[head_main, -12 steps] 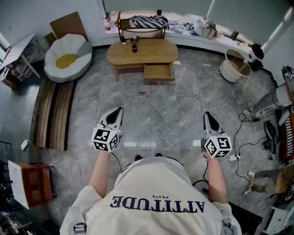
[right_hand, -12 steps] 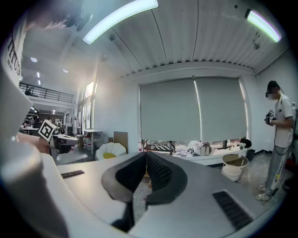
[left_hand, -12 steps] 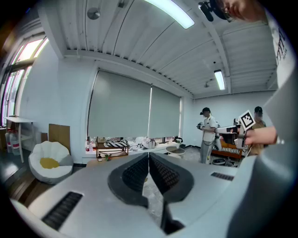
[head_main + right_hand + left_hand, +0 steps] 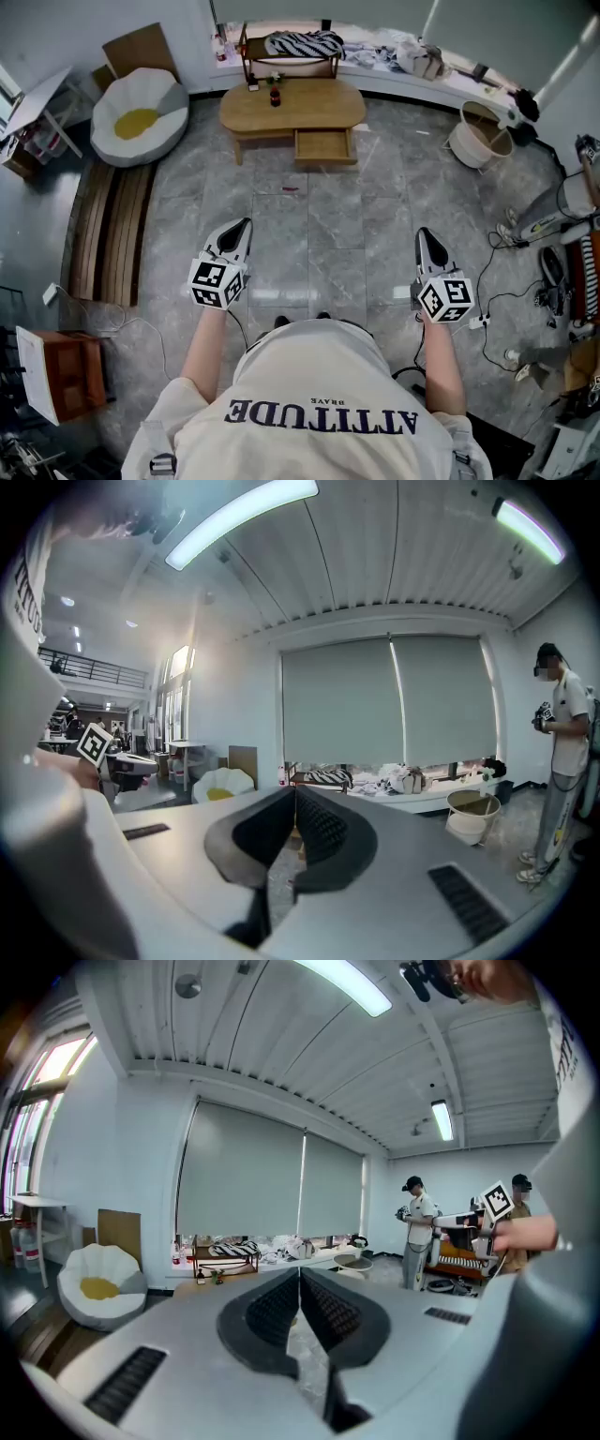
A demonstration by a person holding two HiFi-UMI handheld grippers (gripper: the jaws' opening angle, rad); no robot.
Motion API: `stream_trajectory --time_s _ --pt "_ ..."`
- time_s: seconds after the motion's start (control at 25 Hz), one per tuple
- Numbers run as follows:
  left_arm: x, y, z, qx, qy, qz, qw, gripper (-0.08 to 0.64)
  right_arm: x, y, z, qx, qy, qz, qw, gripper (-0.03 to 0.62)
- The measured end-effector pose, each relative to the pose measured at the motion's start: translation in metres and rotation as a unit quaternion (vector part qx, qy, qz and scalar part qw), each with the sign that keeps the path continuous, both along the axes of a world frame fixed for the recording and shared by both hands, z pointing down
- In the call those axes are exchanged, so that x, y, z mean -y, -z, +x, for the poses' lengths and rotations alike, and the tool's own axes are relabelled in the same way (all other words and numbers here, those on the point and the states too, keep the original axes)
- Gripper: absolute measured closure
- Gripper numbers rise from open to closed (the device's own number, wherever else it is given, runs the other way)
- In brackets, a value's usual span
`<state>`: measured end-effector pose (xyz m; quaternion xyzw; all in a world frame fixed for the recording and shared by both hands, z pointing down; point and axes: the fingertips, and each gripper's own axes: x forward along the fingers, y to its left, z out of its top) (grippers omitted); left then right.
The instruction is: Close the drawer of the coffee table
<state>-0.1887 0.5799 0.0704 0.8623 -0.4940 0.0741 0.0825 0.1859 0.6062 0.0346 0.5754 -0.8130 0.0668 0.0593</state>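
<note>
An oval wooden coffee table (image 4: 291, 105) stands far ahead on the grey stone floor, and its drawer (image 4: 324, 147) is pulled out toward me. A small dark bottle (image 4: 275, 97) stands on the tabletop. My left gripper (image 4: 242, 225) and right gripper (image 4: 423, 233) hover side by side above the floor, well short of the table, both shut and empty. In the left gripper view the left gripper (image 4: 300, 1272) has its jaws together, with the table (image 4: 202, 1283) small at the left. The right gripper (image 4: 294, 793) likewise shows its jaws touching at the tips.
A white egg-shaped cushion seat (image 4: 139, 117) sits left of the table, with wooden planks (image 4: 112, 234) along the floor. A low shelf (image 4: 286, 52) with a striped cloth stands behind. A white bucket (image 4: 483, 133) is at the right, cables (image 4: 492, 281) lie nearby. A person (image 4: 561, 761) stands at right.
</note>
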Motion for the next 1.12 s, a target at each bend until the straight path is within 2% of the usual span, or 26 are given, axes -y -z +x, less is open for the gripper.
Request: stream_trajectory --time_s 0.48,1.12 --pt "-0.002 -0.005 0.008 0.004 0.002 -0.005 1.0 0.538 0.0 -0.004 0.009 0.008 0.001 -0.006 1.0 0.572" --pt "-0.009 -0.015 0.048 0.016 0.029 -0.014 0.9993 0.538 0.012 -0.016 0.047 0.009 0.026 -0.008 1.0 0.572"
